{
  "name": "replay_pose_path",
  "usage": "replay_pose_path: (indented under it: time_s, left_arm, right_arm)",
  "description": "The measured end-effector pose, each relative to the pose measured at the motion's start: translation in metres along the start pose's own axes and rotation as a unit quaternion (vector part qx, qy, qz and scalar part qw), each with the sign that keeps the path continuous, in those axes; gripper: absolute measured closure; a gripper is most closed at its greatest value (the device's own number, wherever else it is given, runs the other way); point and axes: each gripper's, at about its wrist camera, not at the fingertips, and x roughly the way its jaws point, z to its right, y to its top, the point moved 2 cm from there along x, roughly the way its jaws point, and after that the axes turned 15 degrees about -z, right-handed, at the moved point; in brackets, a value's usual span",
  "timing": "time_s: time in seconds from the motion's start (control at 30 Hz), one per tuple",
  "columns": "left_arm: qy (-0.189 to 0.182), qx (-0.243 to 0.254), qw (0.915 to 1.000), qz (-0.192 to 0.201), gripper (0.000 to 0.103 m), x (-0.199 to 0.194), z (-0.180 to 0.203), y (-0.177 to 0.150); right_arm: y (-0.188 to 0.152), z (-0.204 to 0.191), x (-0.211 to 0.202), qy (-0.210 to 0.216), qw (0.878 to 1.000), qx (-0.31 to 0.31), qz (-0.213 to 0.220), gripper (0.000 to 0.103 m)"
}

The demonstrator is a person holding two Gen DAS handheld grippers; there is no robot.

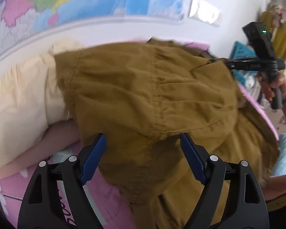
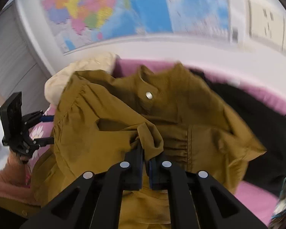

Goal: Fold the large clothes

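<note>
Mustard garment (image 2: 108, 114), gathered seams, rumpled, snap button (image 2: 149, 95)

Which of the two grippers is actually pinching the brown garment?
The right gripper: its jaws are shut on a bunched fold of the brown garment. The left gripper has jaws wide apart, with the cloth under them but not clamped.

Rear wall: white painted wall (image 1: 238, 3) w/ large multicoloured political map poster (image 2: 108, 11), blue sea areas at right. White rectangular socket plate (image 1: 204, 12) right of map. Grey slatted shutter or cabinet door (image 2: 7, 57) at left. Pink bed sheet (image 2: 257, 196) below; daylight, soft, even.
</note>
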Motion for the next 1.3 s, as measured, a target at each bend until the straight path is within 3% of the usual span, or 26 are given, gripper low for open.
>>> replay_pose_path:
  time_s: [0.07,0.2,0.23,0.27,0.3,0.33,0.4,0.6,0.7,0.77,1.0,1.1,1.3]
  left_arm:
    - [0.031,-0.017,0.9993,-0.014,0.028,0.008,-0.008,-0.003]
    - [0.021,-0.037,0.9989,-0.019,0.026,0.006,-0.018,-0.007]
    - [0.024,-0.04,0.9987,-0.02,0.026,0.005,-0.019,-0.006]
    - [0.034,-0.045,0.9982,-0.023,0.026,0.005,-0.02,-0.006]
    - [0.039,-0.046,0.9978,-0.026,0.026,0.005,-0.021,-0.005]
    - [0.042,-0.047,0.9976,-0.029,0.026,0.007,-0.023,-0.002]
    - [0.045,-0.047,0.9976,-0.026,0.026,0.005,-0.02,-0.001]
    - [0.042,-0.029,0.9985,0.018,0.028,-0.022,-0.008,-0.001]
    - [0.022,-0.017,0.9986,0.044,0.028,-0.036,0.002,0.002]
    - [0.024,-0.006,0.9985,0.048,0.028,-0.039,0.011,0.006]
    - [0.029,0.027,0.9988,0.028,0.028,-0.017,0.03,0.024]
    - [0.033,0.03,0.9989,0.018,0.028,0.0,0.033,0.035]
    - [0.048,0.017,0.9986,-0.015,0.028,0.039,0.033,0.052]
  right_arm:
    - [-0.002,0.009,-0.001,0.033,0.999,0.02,0.013,0.095]
    - [-0.022,0.017,-0.02,0.08,0.995,0.028,0.046,0.088]
    - [-0.028,0.017,-0.025,0.087,0.994,0.032,0.055,0.062]
    - [-0.034,0.02,-0.033,0.078,0.993,0.049,0.073,0.009]
    - [-0.042,0.021,-0.047,0.089,0.988,0.055,0.112,0.007]
    - [-0.044,0.019,-0.051,0.104,0.985,0.045,0.13,0.011]
    - [-0.054,0.014,-0.061,0.082,0.986,0.034,0.143,0.011]
    - [-0.078,0.005,-0.026,0.005,0.996,0.016,0.087,0.014]
    - [-0.08,0.01,-0.002,0.015,0.997,0.021,0.066,0.041]
    - [-0.077,0.013,0.003,0.021,0.998,0.023,0.058,0.099]
    - [-0.078,0.047,-0.084,0.055,0.984,0.076,0.149,0.1]
    - [-0.077,0.064,-0.094,0.025,0.985,0.101,0.139,0.1]
    - [-0.079,0.099,-0.047,-0.008,0.983,0.163,0.08,0.099]
